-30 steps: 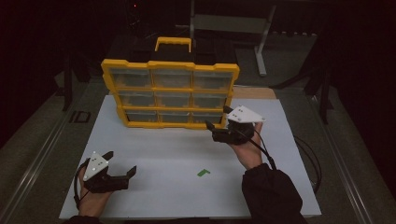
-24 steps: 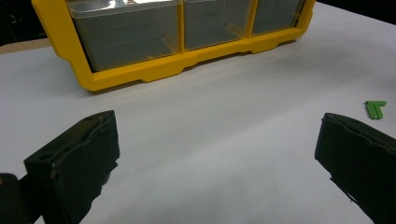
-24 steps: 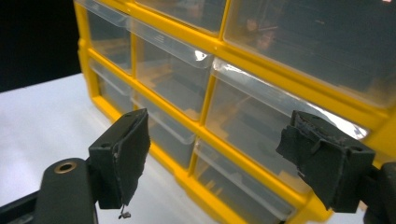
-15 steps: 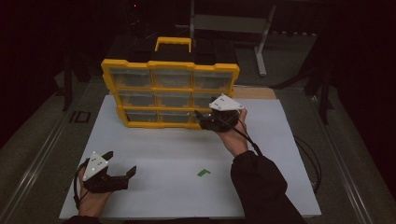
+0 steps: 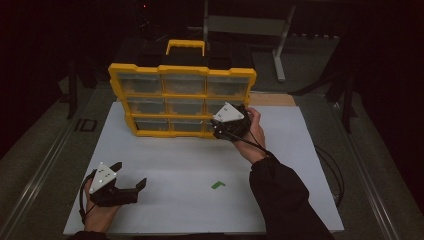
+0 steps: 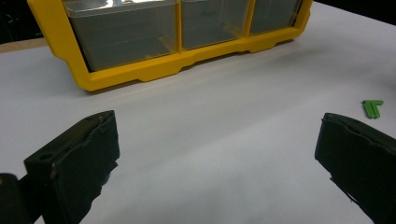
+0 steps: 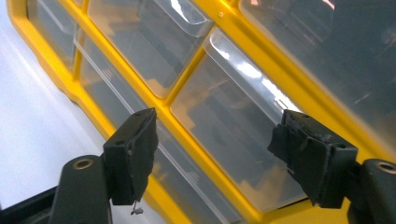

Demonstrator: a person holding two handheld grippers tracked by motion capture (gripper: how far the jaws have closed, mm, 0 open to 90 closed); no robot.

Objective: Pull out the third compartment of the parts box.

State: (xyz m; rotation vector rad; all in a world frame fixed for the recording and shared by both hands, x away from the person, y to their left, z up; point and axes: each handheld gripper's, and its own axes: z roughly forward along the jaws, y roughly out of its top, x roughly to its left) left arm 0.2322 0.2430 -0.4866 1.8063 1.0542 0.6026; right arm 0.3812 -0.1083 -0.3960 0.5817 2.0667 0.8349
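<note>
A yellow organizer (image 5: 182,95) with clear drawers stands upright at the back of the white mat (image 5: 190,165). My right gripper (image 5: 216,126) is open and held right up against its lower right drawers; in the right gripper view the jaws frame a clear drawer (image 7: 224,126) with nothing between them. My left gripper (image 5: 131,177) rests open at the mat's front left, far from the organizer (image 6: 154,51). A small green piece (image 5: 217,184) lies flat on the mat between the two hands, and appears at the right in the left gripper view as the green piece (image 6: 372,108).
Black cables (image 5: 330,170) trail off the mat's right side. A metal stand (image 5: 250,25) and dark surroundings lie behind the organizer. A strip of wooden tabletop (image 5: 272,99) shows to the organizer's right.
My right gripper has travelled left and forward from beside the organizer's right edge to its lower right drawers. The left gripper and green piece have stayed put.
</note>
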